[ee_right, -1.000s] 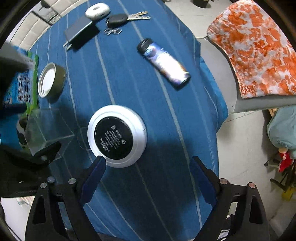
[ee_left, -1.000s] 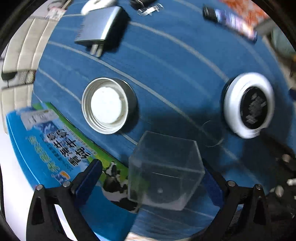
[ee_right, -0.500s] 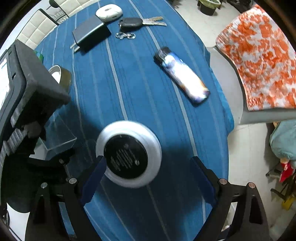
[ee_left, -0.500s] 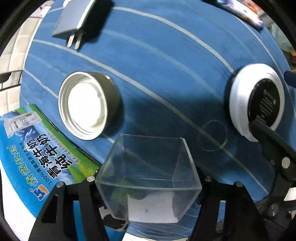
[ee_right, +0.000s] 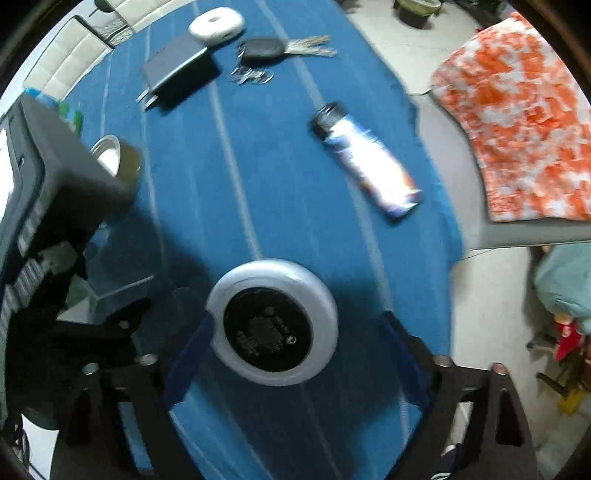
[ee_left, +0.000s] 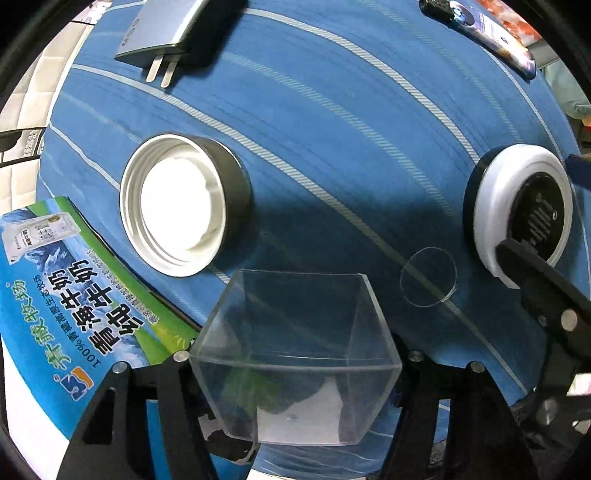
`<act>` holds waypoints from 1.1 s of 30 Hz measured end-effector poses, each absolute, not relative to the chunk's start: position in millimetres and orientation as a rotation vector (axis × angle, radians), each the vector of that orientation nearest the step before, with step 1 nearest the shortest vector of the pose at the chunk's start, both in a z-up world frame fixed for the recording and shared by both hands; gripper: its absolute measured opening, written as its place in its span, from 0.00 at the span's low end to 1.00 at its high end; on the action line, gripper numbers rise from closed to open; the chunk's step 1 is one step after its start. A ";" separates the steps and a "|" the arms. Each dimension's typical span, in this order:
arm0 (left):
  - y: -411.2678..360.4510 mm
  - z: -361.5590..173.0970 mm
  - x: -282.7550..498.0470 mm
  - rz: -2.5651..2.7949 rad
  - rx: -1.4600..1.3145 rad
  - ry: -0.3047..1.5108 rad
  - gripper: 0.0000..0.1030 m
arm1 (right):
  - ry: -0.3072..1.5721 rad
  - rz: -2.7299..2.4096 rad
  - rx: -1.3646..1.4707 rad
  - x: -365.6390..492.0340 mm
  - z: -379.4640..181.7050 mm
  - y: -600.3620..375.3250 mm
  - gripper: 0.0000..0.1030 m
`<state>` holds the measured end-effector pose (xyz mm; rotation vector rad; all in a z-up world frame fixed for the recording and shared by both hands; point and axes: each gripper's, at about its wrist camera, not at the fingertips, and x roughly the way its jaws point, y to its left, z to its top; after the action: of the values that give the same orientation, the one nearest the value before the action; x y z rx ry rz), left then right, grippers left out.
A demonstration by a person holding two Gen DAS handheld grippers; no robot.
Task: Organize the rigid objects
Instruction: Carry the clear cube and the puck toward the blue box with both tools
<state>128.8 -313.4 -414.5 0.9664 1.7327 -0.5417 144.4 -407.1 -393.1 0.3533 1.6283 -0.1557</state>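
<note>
My left gripper point(ee_left: 295, 363) is shut on a clear plastic box point(ee_left: 295, 354), open side up, over the edge of a blue-green milk carton point(ee_left: 66, 295). A round white disc with a black centre point(ee_right: 273, 325) lies on the blue striped cloth; it also shows at the right of the left wrist view point(ee_left: 524, 214). My right gripper point(ee_right: 291, 339) is open, its blue-padded fingers either side of the disc, the left one close to its rim. The left gripper's body fills the left of the right wrist view.
A metal jar lid point(ee_left: 184, 203) lies upside down beside the carton. A grey charger plug point(ee_right: 177, 70), a white case point(ee_right: 216, 22), car keys point(ee_right: 280, 48) and a lighter point(ee_right: 365, 158) lie farther back. An orange-patterned cloth point(ee_right: 517, 110) lies on a chair at the right.
My left gripper has closed on the clear box and holds it. My right gripper has moved forward so its open fingers now straddle the white disc.
</note>
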 end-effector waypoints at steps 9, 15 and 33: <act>-323.6 -423.2 159.9 -0.533 0.970 1.731 0.61 | 1.649 -0.212 0.379 136.1 -394.4 -416.5 0.88; -325.5 -423.7 156.8 -0.528 0.941 1.746 0.61 | 1.680 -0.234 0.325 135.0 -411.1 -409.6 0.87; -315.9 -337.4 131.1 -0.548 0.705 1.581 0.60 | 1.478 -0.290 0.250 102.5 -331.8 -429.5 0.75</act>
<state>131.1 -315.9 -337.4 0.7047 1.5814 -0.5476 102.5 -429.5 -331.8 0.2498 1.4778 -0.2901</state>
